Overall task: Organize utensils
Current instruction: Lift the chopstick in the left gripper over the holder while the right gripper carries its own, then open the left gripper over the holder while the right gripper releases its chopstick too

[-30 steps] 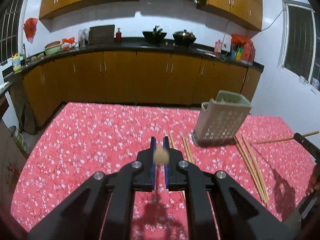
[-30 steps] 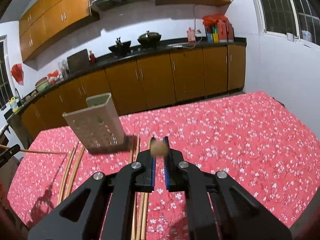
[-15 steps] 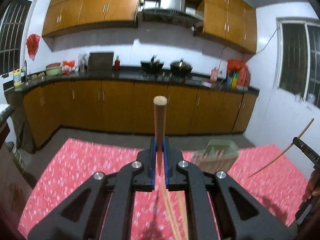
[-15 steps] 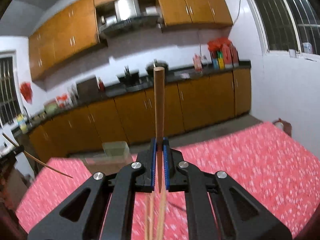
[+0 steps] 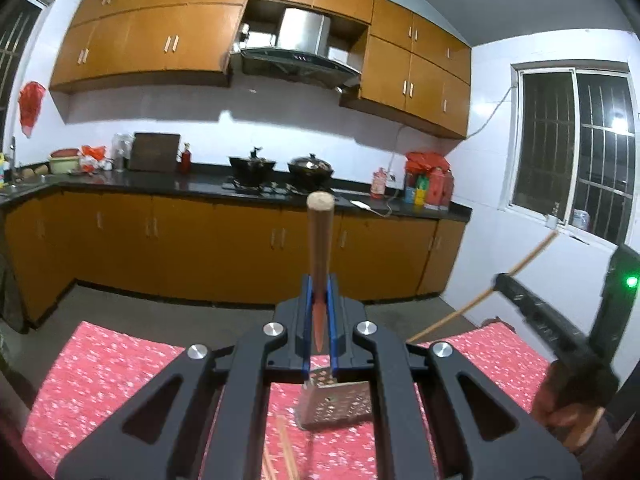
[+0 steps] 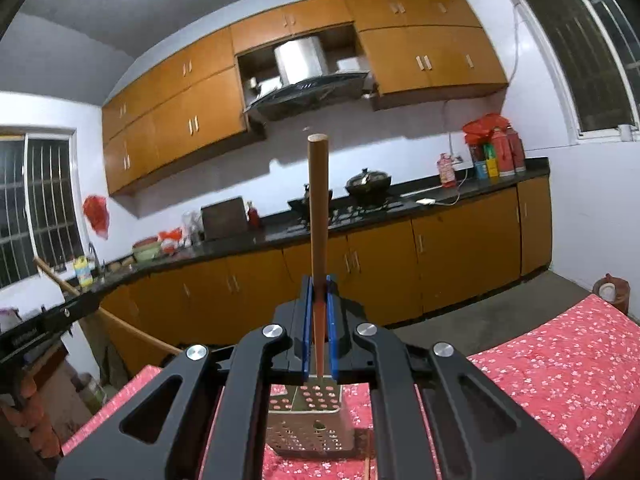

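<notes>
My left gripper (image 5: 319,284) is shut on a wooden chopstick (image 5: 319,236) that stands upright, its thin end down between the blue pads. My right gripper (image 6: 319,284) is shut on another upright chopstick (image 6: 318,216). A perforated grey utensil holder (image 5: 334,402) stands on the red floral table below the left gripper, and the same holder (image 6: 310,420) shows right under the right gripper. The right gripper (image 5: 500,280) with its chopstick appears at the right of the left wrist view. The left gripper's body and chopstick (image 6: 60,280) appear at the left of the right wrist view.
Loose chopsticks (image 5: 286,454) lie on the red tablecloth (image 5: 100,376) near the holder. Behind the table runs a counter (image 5: 200,188) with woks, bottles and brown cabinets. A person's hand (image 5: 568,412) holds the right gripper's handle.
Both grippers rose off the table with their chopsticks and tilted up. The chopsticks went from end-on to upright. The holder slid from mid-frame to beneath the jaws in both views.
</notes>
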